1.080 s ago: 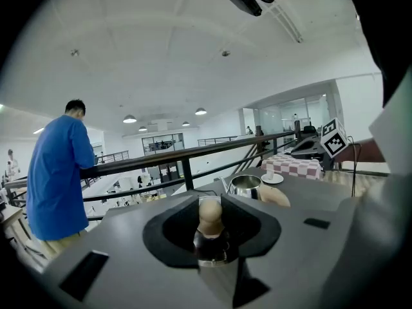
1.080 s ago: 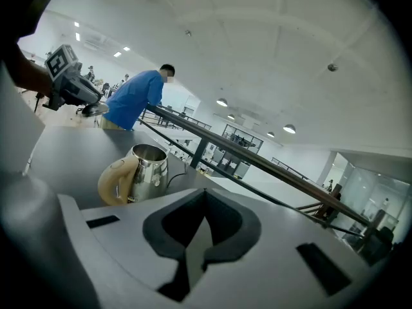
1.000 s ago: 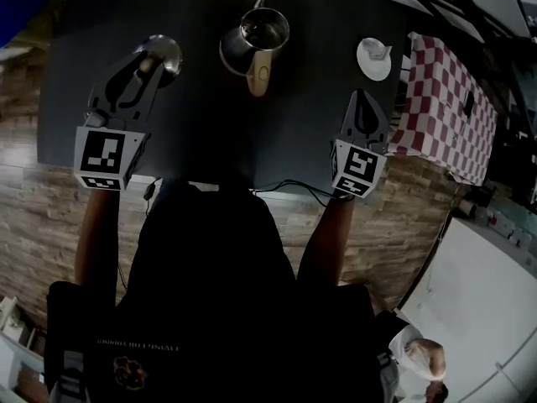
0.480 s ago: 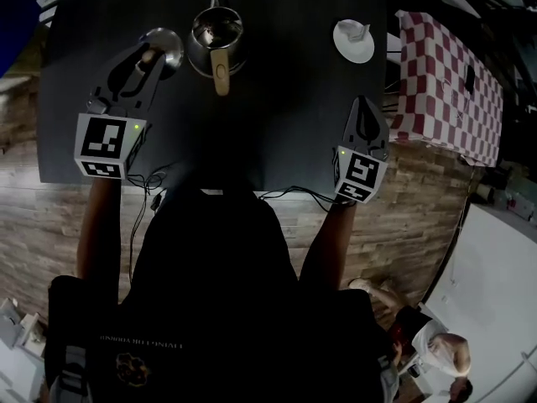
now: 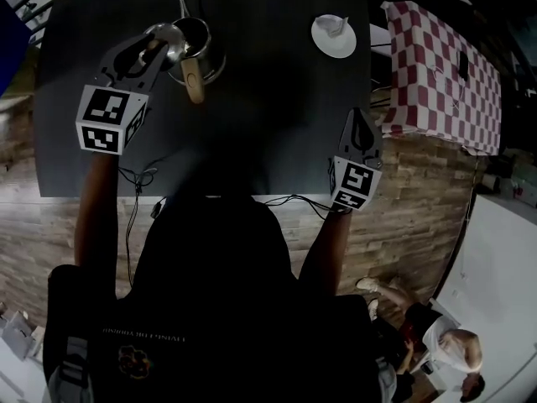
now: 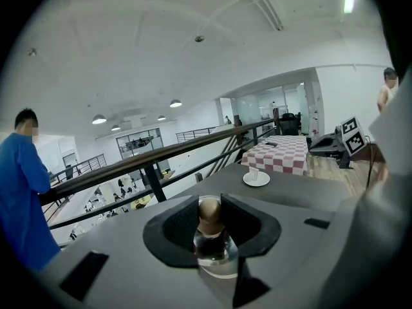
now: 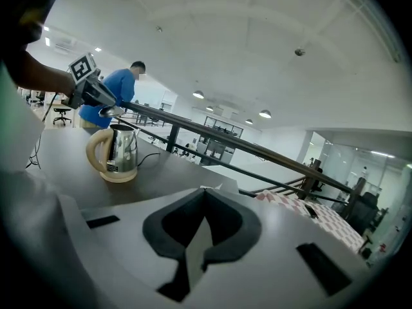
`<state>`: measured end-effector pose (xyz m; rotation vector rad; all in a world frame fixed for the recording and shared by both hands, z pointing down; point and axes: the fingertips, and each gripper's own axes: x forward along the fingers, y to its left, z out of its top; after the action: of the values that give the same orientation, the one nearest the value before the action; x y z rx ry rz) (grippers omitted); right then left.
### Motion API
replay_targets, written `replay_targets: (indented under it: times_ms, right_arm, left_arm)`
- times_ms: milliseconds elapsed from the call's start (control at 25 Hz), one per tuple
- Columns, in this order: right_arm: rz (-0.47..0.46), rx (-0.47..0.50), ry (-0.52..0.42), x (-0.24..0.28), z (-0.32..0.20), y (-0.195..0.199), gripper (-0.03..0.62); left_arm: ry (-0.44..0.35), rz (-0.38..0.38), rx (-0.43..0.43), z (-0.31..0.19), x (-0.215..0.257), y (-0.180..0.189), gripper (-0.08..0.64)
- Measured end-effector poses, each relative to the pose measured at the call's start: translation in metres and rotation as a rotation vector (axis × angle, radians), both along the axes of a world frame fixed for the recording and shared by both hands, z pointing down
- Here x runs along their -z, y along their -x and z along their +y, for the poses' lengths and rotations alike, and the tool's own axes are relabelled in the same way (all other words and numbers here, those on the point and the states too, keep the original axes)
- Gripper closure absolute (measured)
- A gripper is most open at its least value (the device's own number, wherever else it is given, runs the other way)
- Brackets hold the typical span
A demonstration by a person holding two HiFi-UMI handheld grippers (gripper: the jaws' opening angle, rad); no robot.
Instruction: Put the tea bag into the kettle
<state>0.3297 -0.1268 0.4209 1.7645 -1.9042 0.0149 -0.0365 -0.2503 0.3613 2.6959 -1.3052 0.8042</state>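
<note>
Kettle on table, top open; its lid is off, clamped by the knob in the left tongs at the kettle's left rim; saucer, well right of the kettle, bears the tea bag, untouched; right tongs, closed and empty, well apart from kettle and bag; pick-up and drop-in judged outstanding.

Colours and patterns across the scene.
A dark grey table is shown with a silver, cream-handled kettle, a silver lid with brown knob, a white saucer far right, a red-and-white checked cloth and a brown plank floor.
</note>
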Motion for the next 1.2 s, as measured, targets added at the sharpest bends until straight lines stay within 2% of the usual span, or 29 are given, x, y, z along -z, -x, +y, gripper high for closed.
replay_targets:
  times_ms: [520,1200]
  right_arm:
    - [-0.015,0.005,0.007,-0.009,0.0,-0.01,0.575]
    - [-0.007,0.006,0.015,-0.009,-0.004,-0.001,0.577]
  left_arm:
    - [0.085,-0.097,-0.062,-0.03,-0.03,-0.034,0.449]
    - [0.128,-0.071,-0.096,-0.035,-0.045,-0.04,0.449]
